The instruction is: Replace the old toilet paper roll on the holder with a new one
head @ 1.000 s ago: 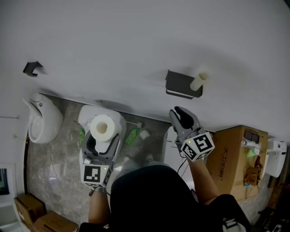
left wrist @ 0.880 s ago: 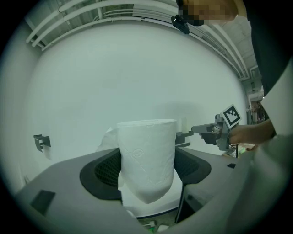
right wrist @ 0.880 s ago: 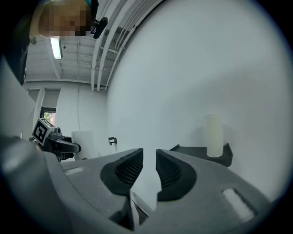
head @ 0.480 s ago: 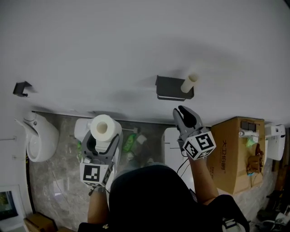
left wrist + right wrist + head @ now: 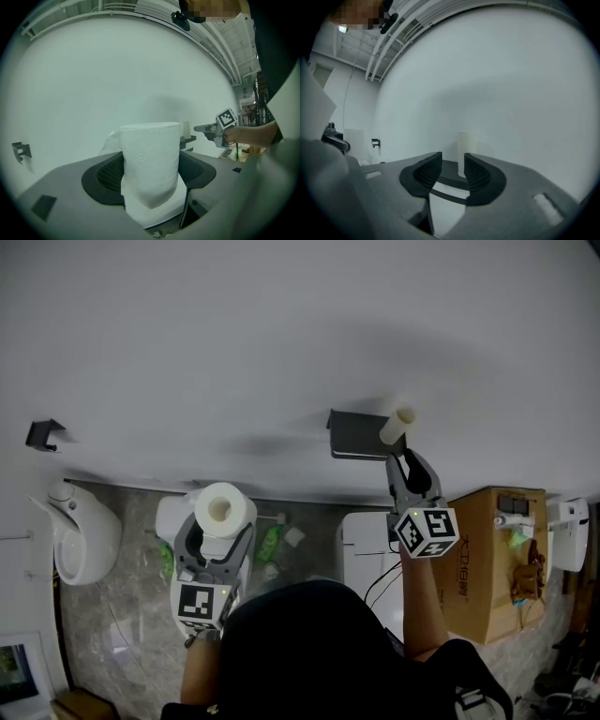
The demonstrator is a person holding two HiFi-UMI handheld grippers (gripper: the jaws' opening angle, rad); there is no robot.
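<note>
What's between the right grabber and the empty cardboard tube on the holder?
Nothing. In the right gripper view the stretch from the right gripper to the cardboard tube is bare. Its jaws have just been opening, nothing between them.

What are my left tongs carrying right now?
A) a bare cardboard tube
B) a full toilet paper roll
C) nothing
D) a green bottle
B: the left tongs are clamped on a full white toilet paper roll, while the bare cardboard tube sits on the wall holder.
</note>
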